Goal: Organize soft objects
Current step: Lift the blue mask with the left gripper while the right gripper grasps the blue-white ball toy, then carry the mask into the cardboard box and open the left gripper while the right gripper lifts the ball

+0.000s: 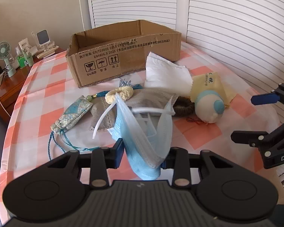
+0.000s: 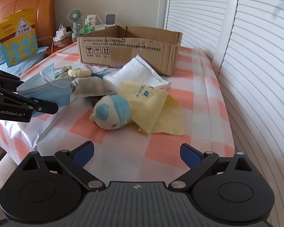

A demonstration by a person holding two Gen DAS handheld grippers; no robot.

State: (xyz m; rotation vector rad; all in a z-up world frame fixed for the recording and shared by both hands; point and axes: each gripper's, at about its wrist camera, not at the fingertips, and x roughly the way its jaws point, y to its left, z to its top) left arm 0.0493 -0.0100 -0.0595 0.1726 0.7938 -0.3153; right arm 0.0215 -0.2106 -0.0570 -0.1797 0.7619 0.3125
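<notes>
- Left wrist view: blue face mask hangs bunched between the pads of the left gripper, which pinch it above the checked cloth.
- Risk, I judge: a thin fold could slip out, or the ear loop snag the grey pouch.
- Right gripper gapes empty near the plush toy; cardboard box waits beyond.

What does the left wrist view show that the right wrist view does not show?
Only the left wrist view shows the blue patterned pouch with its cord and the dark ring. Only the right wrist view shows the wooden headboard and the yellow printed bag. Both show the cardboard box, the blue face mask gripped by the left gripper, the yellow cloth, the plush toy and the open right gripper.
</notes>
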